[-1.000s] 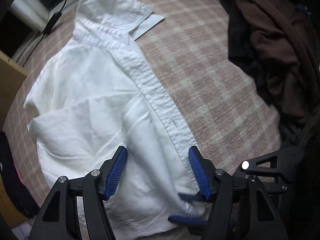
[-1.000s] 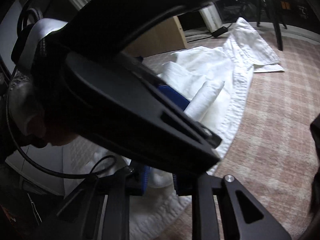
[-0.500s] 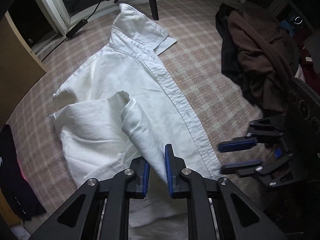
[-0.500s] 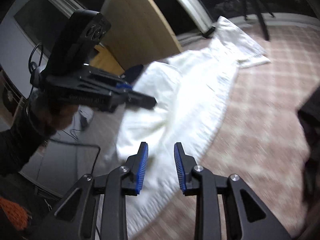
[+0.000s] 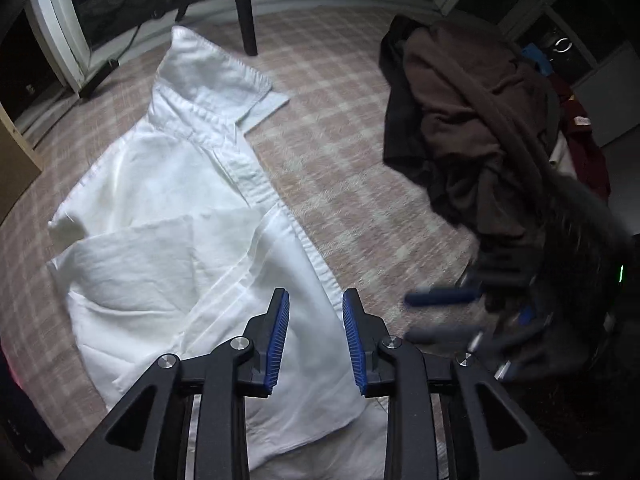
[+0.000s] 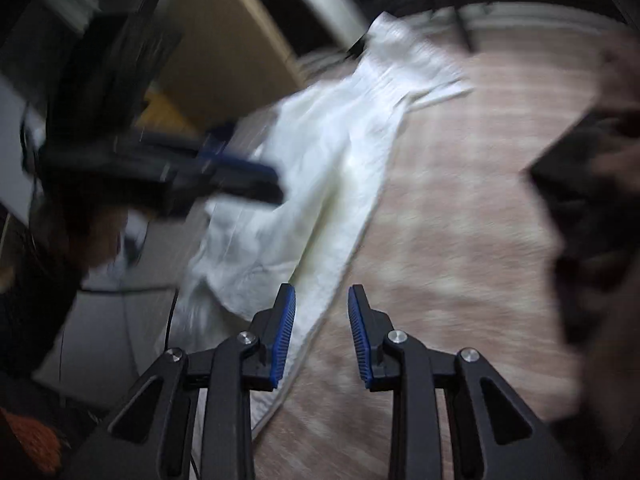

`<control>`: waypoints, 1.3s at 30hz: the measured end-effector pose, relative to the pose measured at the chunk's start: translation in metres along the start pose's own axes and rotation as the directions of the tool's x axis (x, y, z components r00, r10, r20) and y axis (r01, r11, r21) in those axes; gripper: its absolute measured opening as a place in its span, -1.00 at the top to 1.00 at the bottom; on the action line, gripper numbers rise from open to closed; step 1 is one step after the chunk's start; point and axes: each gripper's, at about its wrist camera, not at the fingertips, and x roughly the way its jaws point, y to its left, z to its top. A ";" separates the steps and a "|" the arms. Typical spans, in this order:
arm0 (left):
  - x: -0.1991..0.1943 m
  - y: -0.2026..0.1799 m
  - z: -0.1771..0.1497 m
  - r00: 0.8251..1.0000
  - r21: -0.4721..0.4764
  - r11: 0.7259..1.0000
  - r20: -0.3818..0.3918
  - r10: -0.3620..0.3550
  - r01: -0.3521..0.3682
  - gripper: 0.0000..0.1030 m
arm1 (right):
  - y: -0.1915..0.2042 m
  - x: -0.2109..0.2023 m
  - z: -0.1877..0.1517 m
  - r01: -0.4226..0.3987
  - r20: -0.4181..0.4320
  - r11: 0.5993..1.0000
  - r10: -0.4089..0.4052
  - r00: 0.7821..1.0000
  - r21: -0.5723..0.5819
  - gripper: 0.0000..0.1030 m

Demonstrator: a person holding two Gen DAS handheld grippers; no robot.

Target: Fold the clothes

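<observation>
Risk first — the white shirt lies on a checked pink carpet, half folded, one side panel laid over the middle and not yet pressed flat, so my guess is it could slide open if a passing finger drags it. A dark clothes pile sits well apart to the right (a careless sweep might tangle it in). The shirt is crisp-looking cotton, collar farthest from the camera, button placket along its right edge, shallow creases across the folded panel. Left gripper hovers above the hem, jaws opening, nothing between them. Right gripper — blurred elsewhere — stands parted and empty near the shirt's edge.
</observation>
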 end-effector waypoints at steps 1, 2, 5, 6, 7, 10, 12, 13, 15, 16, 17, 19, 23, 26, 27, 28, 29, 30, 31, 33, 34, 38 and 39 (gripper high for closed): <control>-0.010 0.006 -0.005 0.999 0.004 0.999 0.026 0.033 -0.033 0.26 | 0.005 -0.005 0.003 0.002 0.021 1.000 -0.002 1.000 -0.017 0.47; -0.022 0.014 -0.011 0.995 0.005 0.997 0.055 0.078 -0.079 0.20 | 0.014 -0.005 0.007 -0.009 0.033 0.999 0.011 0.999 -0.045 0.47; -0.037 0.046 -0.035 0.985 -0.044 0.989 0.099 0.142 -0.138 0.11 | 0.037 0.012 0.019 -0.035 0.022 0.992 0.038 0.999 -0.120 0.47; -0.034 0.056 -0.043 0.987 -0.070 0.990 0.094 0.132 -0.125 0.10 | 0.045 0.021 0.020 -0.041 0.007 0.988 0.043 0.999 -0.150 0.46; -0.031 0.066 -0.052 0.989 -0.096 0.989 0.089 0.121 -0.113 0.10 | 0.053 0.030 0.021 -0.048 -0.008 0.982 0.047 0.999 -0.180 0.46; -0.018 0.093 -0.075 0.992 -0.164 0.983 0.078 0.097 -0.084 0.10 | 0.059 0.066 0.017 0.041 -0.082 0.969 -0.062 0.995 -0.242 0.45; -0.003 0.098 -0.083 0.993 -0.180 0.979 0.063 0.104 -0.091 0.10 | 0.053 0.078 0.017 0.105 -0.100 0.964 -0.132 0.986 -0.245 0.46; -0.002 0.101 -0.088 0.992 -0.192 0.977 0.059 0.109 -0.096 0.10 | 0.051 0.074 0.017 0.105 -0.093 0.967 -0.130 0.987 -0.231 0.46; -0.007 0.107 -0.099 0.991 -0.217 0.970 0.058 0.121 -0.105 0.12 | 0.048 0.064 0.019 0.133 -0.077 0.969 -0.151 0.985 -0.206 0.46; -0.017 0.109 -0.107 0.989 -0.231 0.967 0.075 0.125 -0.105 0.12 | 0.049 0.054 0.020 0.138 -0.062 0.971 -0.153 0.986 -0.196 0.46; -0.032 0.112 -0.116 0.986 -0.246 0.964 0.103 0.129 -0.100 0.11 | 0.051 0.041 0.019 0.131 -0.045 0.975 -0.141 0.989 -0.180 0.46; -0.066 0.117 -0.138 0.977 -0.284 0.952 0.140 0.158 -0.113 0.08 | 0.057 0.011 0.015 0.103 -0.009 0.985 -0.105 0.994 -0.137 0.40; -0.123 0.124 -0.198 0.959 -0.348 0.928 0.189 0.210 -0.135 -0.13 | 0.080 -0.047 -0.019 0.077 0.076 0.994 -0.071 0.995 -0.076 0.18; -0.141 0.120 -0.244 0.959 -0.361 0.924 0.193 0.207 -0.127 -0.14 | 0.101 -0.085 -0.066 0.063 0.126 0.998 -0.061 0.990 -0.009 0.13; -0.143 0.117 -0.259 0.962 -0.360 0.927 0.197 0.186 -0.106 -0.14 | 0.106 -0.096 -0.083 0.060 0.141 0.998 -0.062 0.988 0.017 0.05; -0.143 0.113 -0.275 0.966 -0.359 0.930 0.199 0.163 -0.083 -0.15 | 0.110 -0.104 -0.102 0.067 0.153 0.996 -0.075 0.985 0.052 0.01; -0.140 0.109 -0.292 0.972 -0.359 0.932 0.194 0.135 -0.058 -0.15 | 0.115 -0.109 -0.123 0.081 0.164 0.992 -0.095 0.982 0.093 -0.02; -0.135 0.105 -0.306 0.976 -0.360 0.933 0.190 0.105 -0.030 -0.15 | 0.120 -0.110 -0.144 0.094 0.167 0.986 -0.116 0.979 0.135 -0.02; -0.130 0.102 -0.318 0.979 -0.362 0.932 0.188 0.075 -0.002 -0.15 | 0.123 -0.108 -0.164 0.107 0.164 0.978 -0.137 0.977 0.178 -0.02; -0.115 0.097 -0.338 0.984 -0.368 0.928 0.176 0.003 0.063 -0.15 | 0.129 -0.100 -0.196 0.122 0.149 0.962 -0.161 0.976 0.245 -0.02; -0.106 0.094 -0.347 0.985 -0.373 0.923 0.167 -0.036 0.097 -0.15 | 0.133 -0.095 -0.211 0.129 0.139 0.954 -0.172 0.975 0.269 -0.02; -0.090 0.071 -0.373 0.983 -0.317 0.932 0.116 -0.145 0.175 -0.10 | 0.147 -0.077 -0.245 0.175 0.079 0.934 -0.209 0.975 0.311 -0.02; -0.089 0.064 -0.378 0.981 -0.293 0.937 0.100 -0.165 0.188 -0.09 | 0.151 -0.077 -0.249 0.175 0.070 0.929 -0.209 0.975 0.327 -0.02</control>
